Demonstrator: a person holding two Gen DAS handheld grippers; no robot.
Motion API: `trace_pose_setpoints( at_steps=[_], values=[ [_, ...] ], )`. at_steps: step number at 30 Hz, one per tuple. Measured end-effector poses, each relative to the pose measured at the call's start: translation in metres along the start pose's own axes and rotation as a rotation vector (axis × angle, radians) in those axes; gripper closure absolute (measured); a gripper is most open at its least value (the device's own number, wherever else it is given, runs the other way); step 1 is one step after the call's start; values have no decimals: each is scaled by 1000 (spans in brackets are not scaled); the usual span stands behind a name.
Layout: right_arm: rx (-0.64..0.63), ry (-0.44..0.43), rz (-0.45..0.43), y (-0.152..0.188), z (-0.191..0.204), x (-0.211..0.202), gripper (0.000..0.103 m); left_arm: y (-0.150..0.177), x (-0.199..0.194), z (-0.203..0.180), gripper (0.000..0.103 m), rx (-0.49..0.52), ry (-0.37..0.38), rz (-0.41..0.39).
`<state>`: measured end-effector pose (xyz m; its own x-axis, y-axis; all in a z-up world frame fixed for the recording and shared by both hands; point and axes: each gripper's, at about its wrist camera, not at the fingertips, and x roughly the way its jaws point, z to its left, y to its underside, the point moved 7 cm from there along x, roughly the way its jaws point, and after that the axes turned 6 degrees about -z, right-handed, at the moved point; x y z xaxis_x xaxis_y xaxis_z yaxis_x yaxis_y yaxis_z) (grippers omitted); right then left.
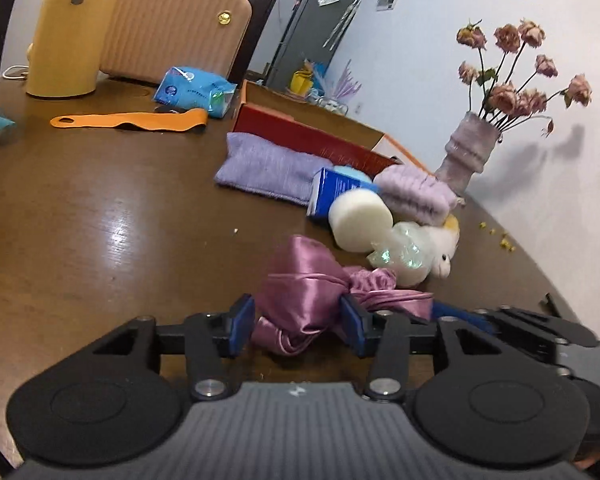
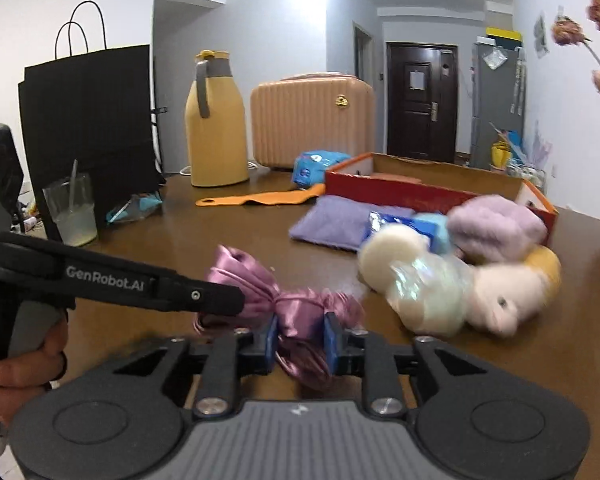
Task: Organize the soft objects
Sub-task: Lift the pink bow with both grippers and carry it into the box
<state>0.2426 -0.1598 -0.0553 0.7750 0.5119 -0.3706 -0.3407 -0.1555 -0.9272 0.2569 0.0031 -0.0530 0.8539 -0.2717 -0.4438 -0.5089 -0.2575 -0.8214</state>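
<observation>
Black linkage arms with silver pivot screws, blue pads [image 1: 242,322], ribbed grey housing on left gripper [image 1: 296,322]; same on right gripper [image 2: 300,338]. White "GenRobot.AI" lettering on black arm.

Behind your work area stand a yellow jug [image 2: 216,120] and a pink case [image 2: 311,120], side by side. You also have a black bag [image 2: 88,128], a cup [image 2: 73,210] and a vase [image 1: 466,156] on the table [image 1: 100,208].
</observation>
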Motion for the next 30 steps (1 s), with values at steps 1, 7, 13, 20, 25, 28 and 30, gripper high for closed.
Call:
trace_pose_setpoints(
  at_steps=[1,7,13,20,25,28,30],
  values=[
    [7,10,-10,-1,-2,-7,77,-2,-3,-1,51,1,6,-9],
    [112,55,-157,-25,-26,-37,45,-21,-15,-23,26,43,50,-105],
    [173,28,-83,-17,-28,2,52,-19,6,-4,55,-38,11,-36],
    [274,28,-4,-6,-35,47,59,-6,19,13,70,-54,1,0],
    [319,12,21,0,-39,56,59,-6,26,21,70,-86,17,17],
    [320,-12,40,0,-38,60,68,-10,28,22,76,-116,38,26],
    [327,-40,43,-2,-36,61,88,-14,29,18,78,-104,44,20]
  ],
)
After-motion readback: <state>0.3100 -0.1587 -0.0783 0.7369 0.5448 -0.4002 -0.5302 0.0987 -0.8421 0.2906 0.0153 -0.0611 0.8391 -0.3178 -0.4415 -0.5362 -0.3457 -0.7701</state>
